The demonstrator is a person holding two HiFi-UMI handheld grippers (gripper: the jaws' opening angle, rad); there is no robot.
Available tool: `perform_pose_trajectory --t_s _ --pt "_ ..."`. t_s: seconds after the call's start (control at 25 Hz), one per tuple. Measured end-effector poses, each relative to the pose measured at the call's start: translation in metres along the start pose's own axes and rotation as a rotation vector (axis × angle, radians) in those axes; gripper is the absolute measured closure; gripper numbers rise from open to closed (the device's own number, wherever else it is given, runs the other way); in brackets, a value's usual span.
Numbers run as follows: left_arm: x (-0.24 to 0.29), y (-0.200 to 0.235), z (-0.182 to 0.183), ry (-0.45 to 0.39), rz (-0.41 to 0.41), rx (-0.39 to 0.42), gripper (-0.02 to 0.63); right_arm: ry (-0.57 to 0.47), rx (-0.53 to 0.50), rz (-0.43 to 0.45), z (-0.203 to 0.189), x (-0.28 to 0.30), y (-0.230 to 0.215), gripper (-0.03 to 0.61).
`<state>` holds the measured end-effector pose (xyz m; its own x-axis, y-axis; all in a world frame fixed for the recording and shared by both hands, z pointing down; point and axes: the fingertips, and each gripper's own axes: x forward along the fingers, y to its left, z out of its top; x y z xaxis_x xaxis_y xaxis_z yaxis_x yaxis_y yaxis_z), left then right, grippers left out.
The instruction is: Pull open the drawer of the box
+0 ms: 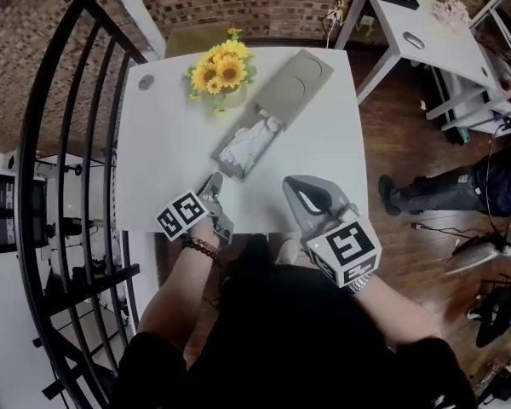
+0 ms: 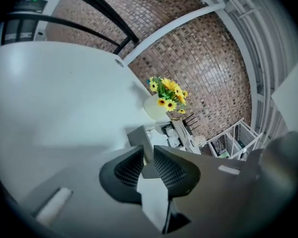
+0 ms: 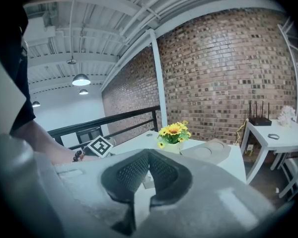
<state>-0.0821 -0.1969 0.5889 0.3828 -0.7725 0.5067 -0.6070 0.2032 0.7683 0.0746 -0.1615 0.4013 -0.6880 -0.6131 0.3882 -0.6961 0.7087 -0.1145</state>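
Jaws of the left gripper (image 2: pixel 148 151) stand narrow, pinched on the front wall of the grey open-topped drawer (image 1: pixel 246 148); the grey wall runs down into the slit between them. That drawer stands well out of the flat grey box with two round hollows in its lid (image 1: pixel 295 78), its far end just inside the box's mouth. Both lie slantwise on the white rectangular table (image 1: pixel 157 156).

White crumpled stuff (image 1: pixel 254 136) fills the drawer; whether it is cloth or paper cannot be made out. In the left gripper view the box beyond the drawer is small and blurred.

The right gripper (image 1: pixel 290 185) hovers over the table's near edge, apart from the drawer, tips closed on each other with nothing between. In its own view its jaws cover most of the drawer.

Yellow sunflowers in a pale vase (image 1: pixel 221 71) stand just beside the box; from above, the blooms hide most of the vase. The person's dark-clad body cuts off the table's near edge.
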Motion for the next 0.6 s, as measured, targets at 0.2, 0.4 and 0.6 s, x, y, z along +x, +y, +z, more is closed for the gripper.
perform_pose_trajectory --t_s 0.2,0.4,0.6 --pt "-0.025 -0.043 0.000 -0.038 -0.032 0.181 0.586 -0.033 -0.002 0.005 0.001 -0.019 0.003 0.588" --pt "-0.053 -0.092 -0.012 -0.070 -0.051 0.436 0.598 -0.060 -0.005 0.011 -0.003 -0.041 0.009 0.588" --pt "-0.078 -0.147 -0.046 -0.064 -0.111 0.663 0.598 -0.089 0.003 0.025 -0.003 -0.059 0.014 0.588"
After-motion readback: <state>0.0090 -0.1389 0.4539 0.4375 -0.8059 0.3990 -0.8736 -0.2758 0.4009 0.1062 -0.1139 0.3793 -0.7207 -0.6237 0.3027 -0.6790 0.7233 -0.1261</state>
